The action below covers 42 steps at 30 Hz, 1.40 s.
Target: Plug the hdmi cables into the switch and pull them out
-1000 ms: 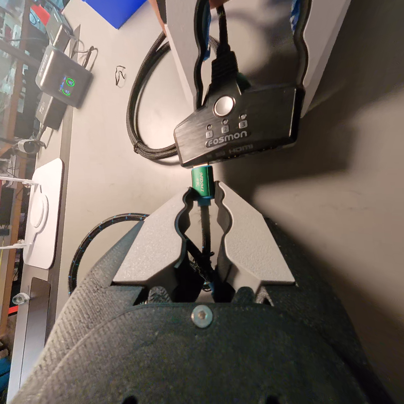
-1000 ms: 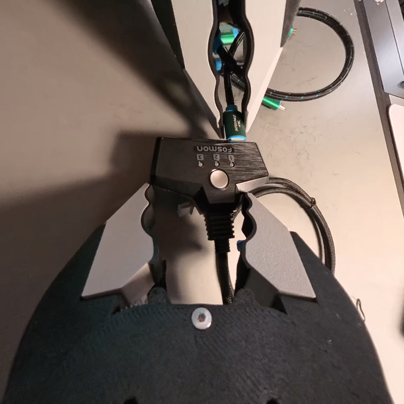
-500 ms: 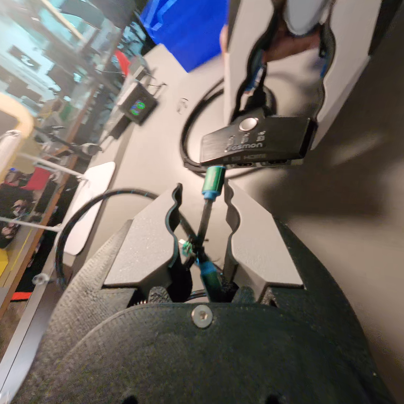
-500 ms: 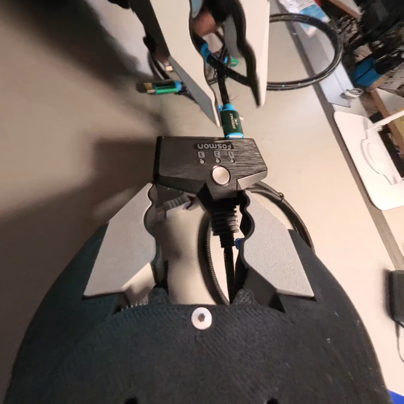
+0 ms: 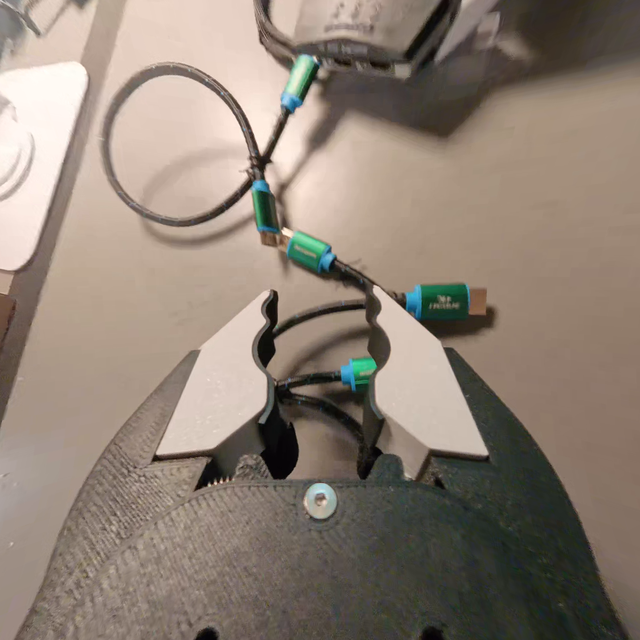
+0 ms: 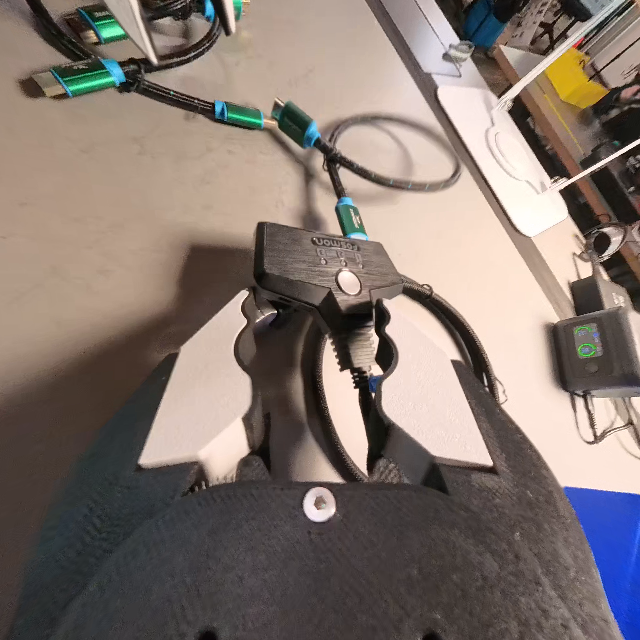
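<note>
My right gripper is shut on the black HDMI switch, gripping its rear end, where the switch's own black cable leaves between the fingers. One green plug with a blue collar sits in the switch's front port. In the left wrist view it is at the top, in the blurred switch. My left gripper is open and empty, hovering over several loose green plugs and black braided cable on the grey table. The left gripper's fingers show far off in the right wrist view.
A white pad lies at the table's edge and also shows in the left wrist view. A black power unit with a lit display and thin wires sit on the right. A blue object is at the near right corner. About 20 cm separates my left fingertips from my right.
My left gripper has let go of the green plug, opened, and drawn back from the switch; the plug stays in the port. My right gripper has tilted and shifted with the switch.
</note>
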Motion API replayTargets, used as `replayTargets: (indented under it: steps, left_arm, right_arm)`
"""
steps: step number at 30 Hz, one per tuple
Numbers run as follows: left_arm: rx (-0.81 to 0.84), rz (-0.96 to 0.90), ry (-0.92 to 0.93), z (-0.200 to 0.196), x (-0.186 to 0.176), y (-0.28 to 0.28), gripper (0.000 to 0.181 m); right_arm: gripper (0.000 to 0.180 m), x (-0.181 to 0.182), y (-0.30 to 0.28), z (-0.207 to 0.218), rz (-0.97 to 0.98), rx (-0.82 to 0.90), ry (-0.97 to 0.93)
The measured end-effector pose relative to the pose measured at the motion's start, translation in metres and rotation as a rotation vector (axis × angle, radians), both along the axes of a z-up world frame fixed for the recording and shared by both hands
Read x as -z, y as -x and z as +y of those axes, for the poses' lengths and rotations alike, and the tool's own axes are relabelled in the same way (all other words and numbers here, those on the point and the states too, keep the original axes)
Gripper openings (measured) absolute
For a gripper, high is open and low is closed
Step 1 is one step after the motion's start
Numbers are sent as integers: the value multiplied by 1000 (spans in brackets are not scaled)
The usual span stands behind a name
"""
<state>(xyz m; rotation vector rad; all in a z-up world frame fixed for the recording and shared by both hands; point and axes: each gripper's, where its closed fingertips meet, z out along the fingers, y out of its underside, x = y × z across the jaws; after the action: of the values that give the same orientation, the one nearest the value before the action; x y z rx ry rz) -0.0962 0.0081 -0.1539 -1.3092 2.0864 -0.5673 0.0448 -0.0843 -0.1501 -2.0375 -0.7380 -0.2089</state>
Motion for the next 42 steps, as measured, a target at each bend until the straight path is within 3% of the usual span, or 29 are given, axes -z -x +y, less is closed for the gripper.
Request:
replayTargets:
  steps: [7,15,17,20,29,33,38,42]
  left_arm:
    - [-52,-45,29,32,-10,25,61]
    - [-377,119,92,105,21,83,66]
    - [-363,84,155,102,18,80,39]
    - [-354,84,115,104,12,83,13]
    - [-388,-28,-58,113,-27,76,14]
    - [-374,20,-82,111,-17,77,15]
    - [-351,35,-69,105,-12,75,34]
    - [-422,28,10,111,-4,70,27]
  right_arm:
    - [62,-16,11,-5,10,-68,-60]
    - [57,-16,12,-4,7,-71,-72]
    - [56,-14,14,-4,-4,-76,-69]
    - [56,-11,16,-4,-15,-83,-65]
    - [55,-12,24,-6,-7,-129,-82]
    - [55,-11,26,-7,-15,-137,-80]
    - [55,-11,27,-7,-12,-145,-80]
    - [55,-9,30,-8,-18,-153,-76]
